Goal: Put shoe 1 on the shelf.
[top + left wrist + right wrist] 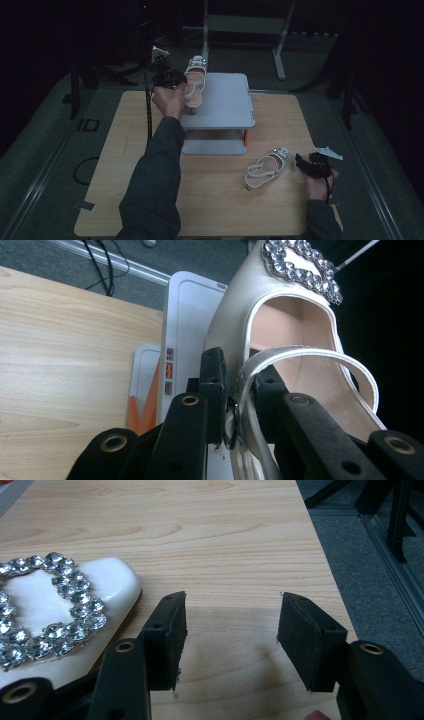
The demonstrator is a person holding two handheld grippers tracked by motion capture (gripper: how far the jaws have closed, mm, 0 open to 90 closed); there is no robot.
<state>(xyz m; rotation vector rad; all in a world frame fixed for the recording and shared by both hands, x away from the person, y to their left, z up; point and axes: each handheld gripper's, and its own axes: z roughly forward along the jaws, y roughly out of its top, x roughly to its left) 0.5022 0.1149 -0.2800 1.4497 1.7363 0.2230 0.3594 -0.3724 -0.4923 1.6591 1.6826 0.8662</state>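
A white sandal [195, 82] with a rhinestone buckle [302, 267] is held over the left part of a grey two-level stand [225, 102], its heel close to the top deck. My left gripper [169, 79] is shut on it; in the left gripper view the pads [214, 377] pinch the sandal's back strap [300, 354] between them. A matching sandal [267, 167] lies on the wooden table [210, 200] at the right. Just right of its toe, my right gripper [306, 164] rests low and open. Between its pads [167, 640] there is bare wood, with the buckled toe [65, 605] beside the left jaw.
The stand has a lower shelf [212, 146] and orange fittings [246, 137]. A black cable [148, 110] trails from the left gripper across the table's left side. The table's right edge [325, 570] runs close to the right gripper, with grey floor beyond. A metal frame [245, 25] stands behind.
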